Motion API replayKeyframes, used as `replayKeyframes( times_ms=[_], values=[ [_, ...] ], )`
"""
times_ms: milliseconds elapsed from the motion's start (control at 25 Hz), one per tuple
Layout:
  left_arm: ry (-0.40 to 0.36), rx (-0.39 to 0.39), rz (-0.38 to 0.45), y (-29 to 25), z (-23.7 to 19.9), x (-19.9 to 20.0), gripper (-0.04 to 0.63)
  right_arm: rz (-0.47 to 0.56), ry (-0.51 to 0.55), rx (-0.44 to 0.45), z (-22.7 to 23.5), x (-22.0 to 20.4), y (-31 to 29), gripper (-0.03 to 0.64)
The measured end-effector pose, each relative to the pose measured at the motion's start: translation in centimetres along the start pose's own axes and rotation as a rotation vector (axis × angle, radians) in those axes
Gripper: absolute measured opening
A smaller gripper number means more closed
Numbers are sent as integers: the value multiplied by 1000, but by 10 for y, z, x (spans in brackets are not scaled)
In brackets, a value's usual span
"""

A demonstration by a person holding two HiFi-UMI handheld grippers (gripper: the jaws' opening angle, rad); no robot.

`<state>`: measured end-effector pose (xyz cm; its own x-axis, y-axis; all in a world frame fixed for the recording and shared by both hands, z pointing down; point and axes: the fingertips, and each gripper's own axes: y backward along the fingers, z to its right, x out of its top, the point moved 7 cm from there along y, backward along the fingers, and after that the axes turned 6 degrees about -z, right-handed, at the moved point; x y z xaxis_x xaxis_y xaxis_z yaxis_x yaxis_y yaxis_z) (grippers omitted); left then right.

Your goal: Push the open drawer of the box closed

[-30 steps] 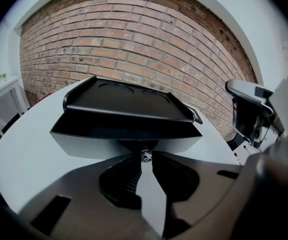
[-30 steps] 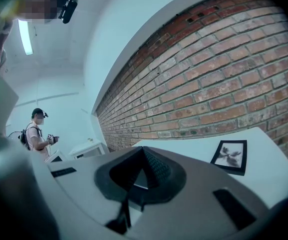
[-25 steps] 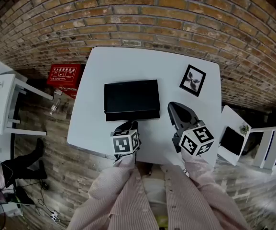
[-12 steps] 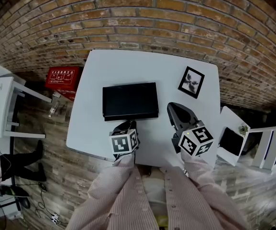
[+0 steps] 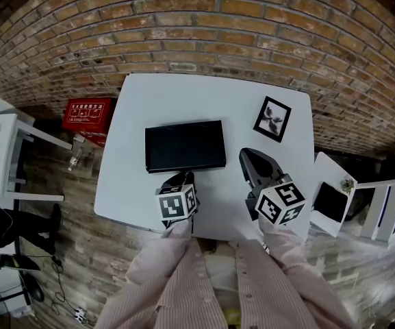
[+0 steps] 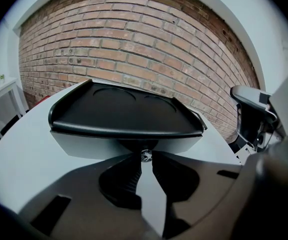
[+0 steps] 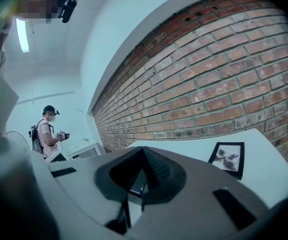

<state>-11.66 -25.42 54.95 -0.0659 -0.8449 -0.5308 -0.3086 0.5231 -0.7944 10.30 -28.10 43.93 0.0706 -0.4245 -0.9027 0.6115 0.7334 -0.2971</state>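
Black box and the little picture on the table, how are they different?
The black box is bigger than the picture. The box is plain black; the picture has a black frame around a pale print. The box sits straight; the picture is turned askew. Both lie on the white table.

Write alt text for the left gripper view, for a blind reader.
The left gripper pinches the small silver knob on the pale front of a black flat-topped box, on a white table before a red brick wall.
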Motion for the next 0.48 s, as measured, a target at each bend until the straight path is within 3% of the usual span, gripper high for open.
replayKeyframes(
  times_ms=[480],
  values=[
    [-4, -1, -1, -1, -1, 4, 64, 0, -6, -8, 4, 1, -3, 3]
  ],
)
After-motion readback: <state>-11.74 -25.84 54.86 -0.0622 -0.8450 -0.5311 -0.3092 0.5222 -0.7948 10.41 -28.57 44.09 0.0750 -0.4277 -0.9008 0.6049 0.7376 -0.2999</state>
